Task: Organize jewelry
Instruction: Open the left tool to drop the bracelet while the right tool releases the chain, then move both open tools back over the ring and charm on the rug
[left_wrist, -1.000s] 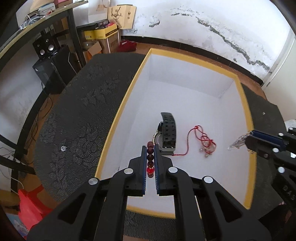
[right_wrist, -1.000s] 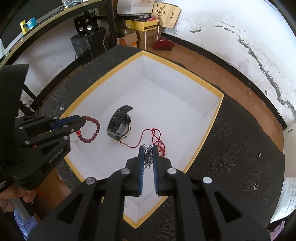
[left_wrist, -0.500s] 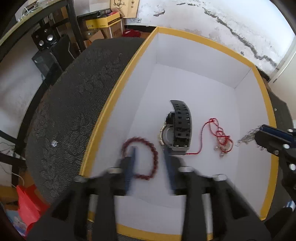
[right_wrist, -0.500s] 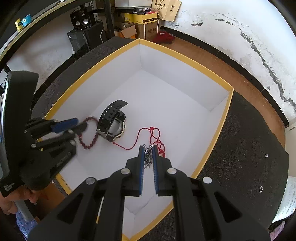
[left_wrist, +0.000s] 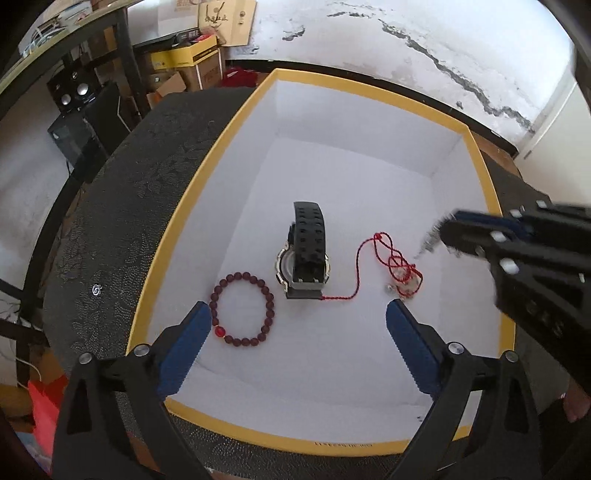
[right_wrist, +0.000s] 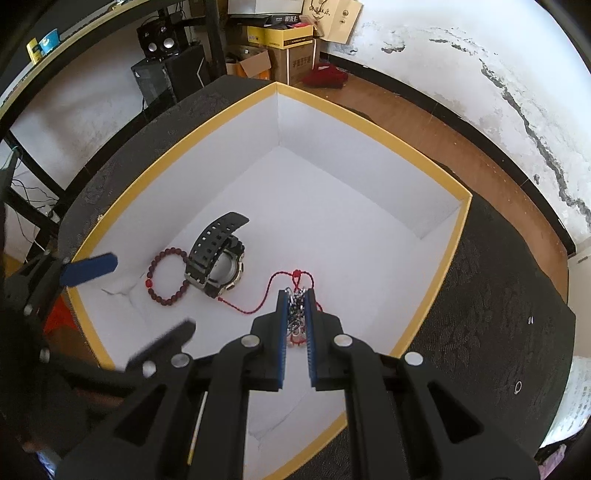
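Left hand-held gripper (left_wrist: 297, 314) jaws just opening, now wide apart, nothing between; bead bracelet (left_wrist: 242, 308) lies in box (left_wrist: 373, 92), 9 o'clock of watch (left_wrist: 304, 254). Right hand-held gripper (right_wrist: 295, 295) clamped on silver chain (right_wrist: 295, 306).

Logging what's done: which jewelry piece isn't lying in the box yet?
The silver chain, pinched in the right gripper; bead bracelet, watch and red cord lie inside.

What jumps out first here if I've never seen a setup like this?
A big white box with a yellow rim fills both views. On its floor lie a dark red bead bracelet, a chunky black watch and a tangled red cord. The right gripper pinches a silvery chain above that cord.
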